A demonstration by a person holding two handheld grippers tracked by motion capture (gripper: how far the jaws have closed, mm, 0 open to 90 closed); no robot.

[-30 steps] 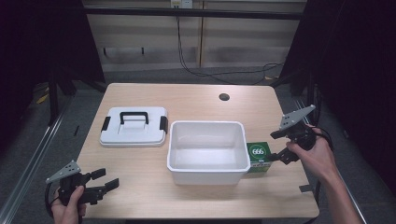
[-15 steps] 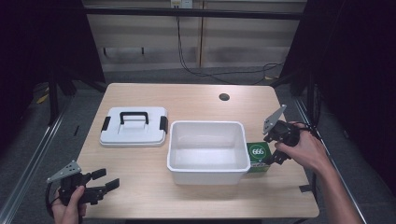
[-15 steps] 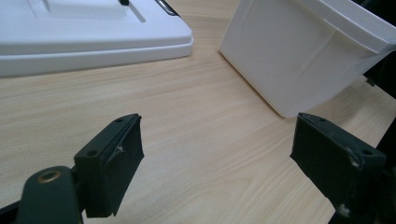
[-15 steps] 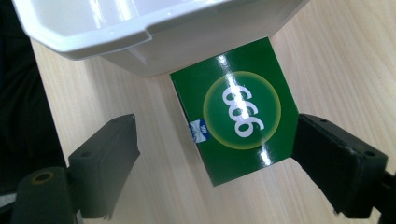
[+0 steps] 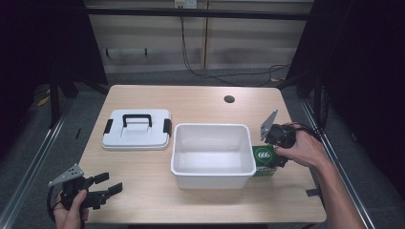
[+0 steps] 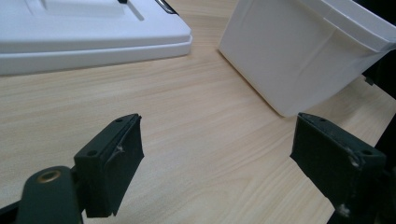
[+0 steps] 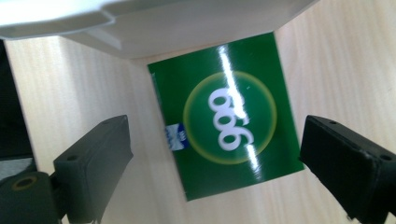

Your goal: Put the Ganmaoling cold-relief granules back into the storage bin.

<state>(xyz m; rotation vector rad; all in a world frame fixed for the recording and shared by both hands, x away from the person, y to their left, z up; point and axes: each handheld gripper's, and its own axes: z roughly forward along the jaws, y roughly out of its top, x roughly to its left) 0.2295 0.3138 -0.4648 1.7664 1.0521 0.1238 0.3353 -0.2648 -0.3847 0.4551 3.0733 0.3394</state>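
Dark curtains and a pale panelled wall close off the far side of a light wooden table (image 5: 205,102). At the table's centre stands an open white rectangular plastic tub (image 5: 212,153). At its 9 o'clock, just beside it, lies a flat white plastic lid with a black handle (image 5: 137,129). A glossy green cardboard box printed with "666" (image 7: 225,113) lies touching the tub's wall at 3 o'clock. The right gripper (image 5: 273,151) hangs directly over the box, jaws spread wide on either side of it, not touching. The left gripper (image 5: 106,183) sits at the table's 7 o'clock corner, jaws apart and empty, pointing toward the tub.
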